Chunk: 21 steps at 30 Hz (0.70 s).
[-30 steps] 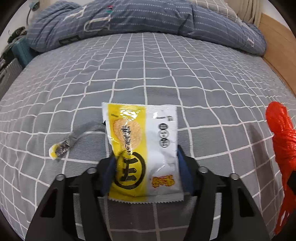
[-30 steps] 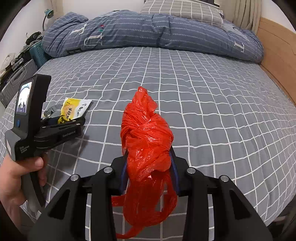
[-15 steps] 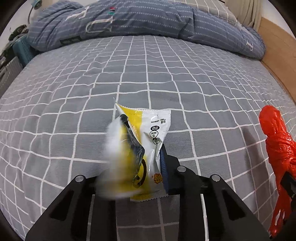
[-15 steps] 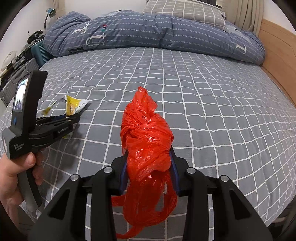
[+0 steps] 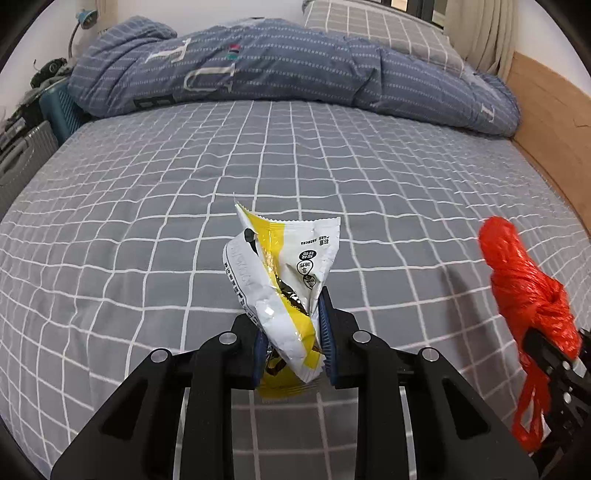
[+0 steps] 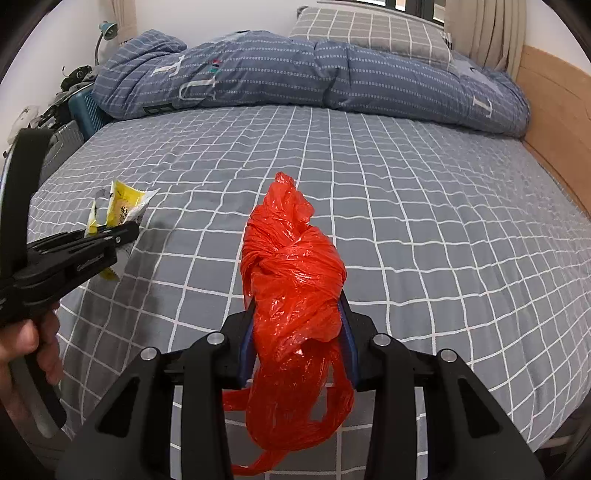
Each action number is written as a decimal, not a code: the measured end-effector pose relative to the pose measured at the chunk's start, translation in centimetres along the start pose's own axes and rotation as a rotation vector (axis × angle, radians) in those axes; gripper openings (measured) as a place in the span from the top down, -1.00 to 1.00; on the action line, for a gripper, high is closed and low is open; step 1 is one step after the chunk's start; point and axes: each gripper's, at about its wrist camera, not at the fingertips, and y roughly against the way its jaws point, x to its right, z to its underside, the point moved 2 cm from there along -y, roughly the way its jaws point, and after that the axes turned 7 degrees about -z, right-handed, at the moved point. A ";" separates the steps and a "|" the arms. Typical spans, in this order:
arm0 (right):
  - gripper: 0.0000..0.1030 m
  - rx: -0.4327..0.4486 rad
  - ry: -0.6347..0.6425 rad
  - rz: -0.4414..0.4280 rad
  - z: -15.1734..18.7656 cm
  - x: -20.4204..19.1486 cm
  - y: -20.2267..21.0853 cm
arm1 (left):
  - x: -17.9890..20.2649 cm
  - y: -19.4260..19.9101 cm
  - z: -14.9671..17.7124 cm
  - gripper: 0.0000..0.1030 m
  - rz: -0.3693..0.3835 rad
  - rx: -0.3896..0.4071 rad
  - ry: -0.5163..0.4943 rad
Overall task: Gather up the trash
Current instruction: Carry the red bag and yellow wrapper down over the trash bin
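My left gripper (image 5: 291, 339) is shut on a crumpled yellow and white snack wrapper (image 5: 284, 284) and holds it above the grey checked bed sheet (image 5: 147, 221). The wrapper (image 6: 122, 208) and left gripper (image 6: 125, 232) also show at the left of the right wrist view. My right gripper (image 6: 297, 332) is shut on a knotted red plastic bag (image 6: 295, 288), held above the sheet. The red bag (image 5: 524, 295) also shows at the right edge of the left wrist view.
A folded blue quilt (image 5: 288, 70) and a grey checked pillow (image 5: 376, 29) lie at the bed's far end. A wooden bed side (image 5: 554, 110) runs along the right. Suitcases and clutter (image 5: 26, 140) stand left of the bed.
My left gripper shut on the wrapper, crumpled it and lifted it off the sheet. The small torn strip beside it is out of the left view. The right gripper still holds the red bag.
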 end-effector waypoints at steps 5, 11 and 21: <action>0.31 0.023 -0.005 -0.008 -0.1 -0.3 1.0 | 0.3 2.2 0.8 0.54 0.004 0.025 0.002; 0.31 0.039 0.029 -0.011 0.4 -1.8 2.0 | 0.4 4.0 2.2 0.54 0.014 0.032 -0.003; 0.31 0.042 0.046 -0.012 2.0 -2.9 3.4 | 0.2 6.2 4.9 0.54 0.016 0.030 0.020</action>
